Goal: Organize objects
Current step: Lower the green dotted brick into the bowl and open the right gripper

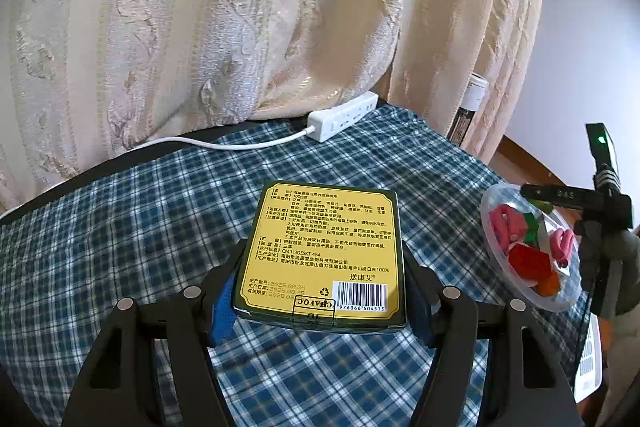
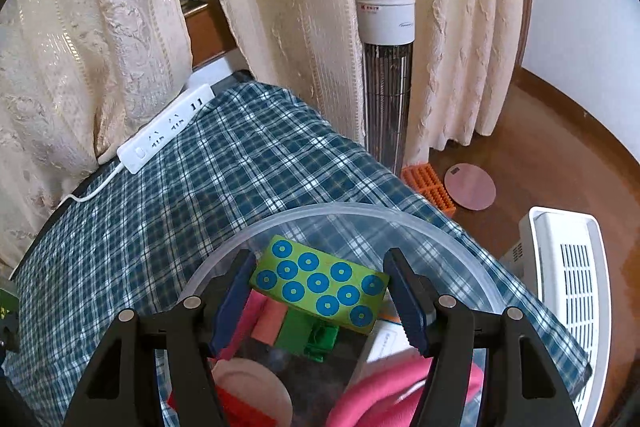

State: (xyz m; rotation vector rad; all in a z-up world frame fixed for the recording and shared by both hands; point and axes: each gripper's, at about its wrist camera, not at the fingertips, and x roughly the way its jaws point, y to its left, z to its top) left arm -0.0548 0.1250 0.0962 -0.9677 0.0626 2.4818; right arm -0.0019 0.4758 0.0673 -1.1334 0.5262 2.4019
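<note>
My left gripper [image 1: 320, 291] is shut on a flat green and yellow box [image 1: 324, 247] with printed text and a barcode, held just above the blue plaid cloth [image 1: 120, 227]. A clear plastic bowl [image 1: 532, 247] of coloured toys sits at the right, with my right gripper above it. In the right wrist view my right gripper [image 2: 320, 299] is open over that bowl [image 2: 460, 239]. A green block with blue dots [image 2: 320, 287] lies between its fingers, not clamped. Pink, red and green pieces lie beneath it.
A white power strip [image 1: 344, 117] with its cord lies at the table's far edge against cream curtains [image 1: 240, 7]. A tower heater [image 2: 386, 75], an orange piece [image 2: 428, 187], a pink round scale [image 2: 470, 187] and a white appliance [image 2: 568, 287] stand on the wooden floor at right.
</note>
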